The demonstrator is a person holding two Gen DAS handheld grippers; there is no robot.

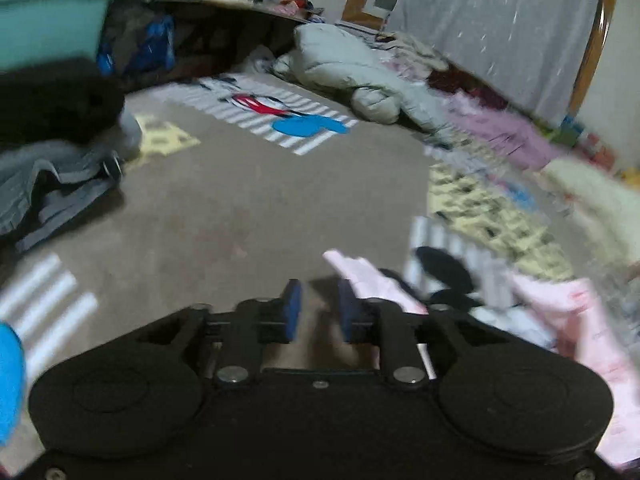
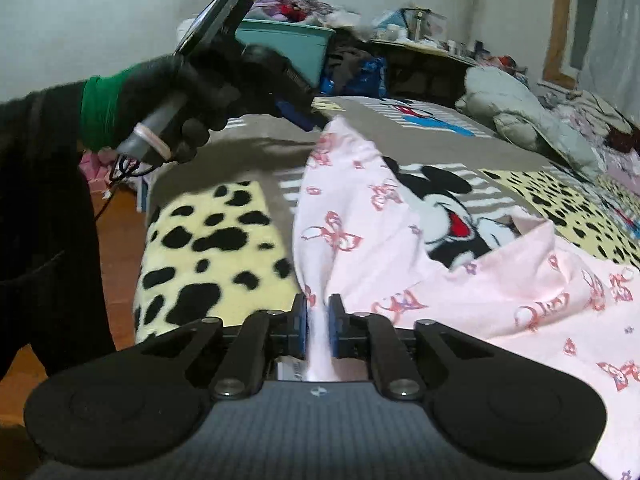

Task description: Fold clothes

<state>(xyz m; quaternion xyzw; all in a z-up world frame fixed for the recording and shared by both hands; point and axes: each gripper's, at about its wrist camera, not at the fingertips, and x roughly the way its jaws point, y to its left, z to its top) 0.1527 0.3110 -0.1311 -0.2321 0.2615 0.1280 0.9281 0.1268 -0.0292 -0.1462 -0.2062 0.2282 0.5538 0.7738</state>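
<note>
My right hand-held gripper pinches pink garment edge; left hand-held gripper spread, empty, garment just right of it. Grab corner, pull taut, fold flat on bed.

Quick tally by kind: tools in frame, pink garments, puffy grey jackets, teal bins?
Tools: 2, the left tool open and empty, the right tool shut on the pink garment
Pink garments: 1
Puffy grey jackets: 1
Teal bins: 1
Total: 5
</note>
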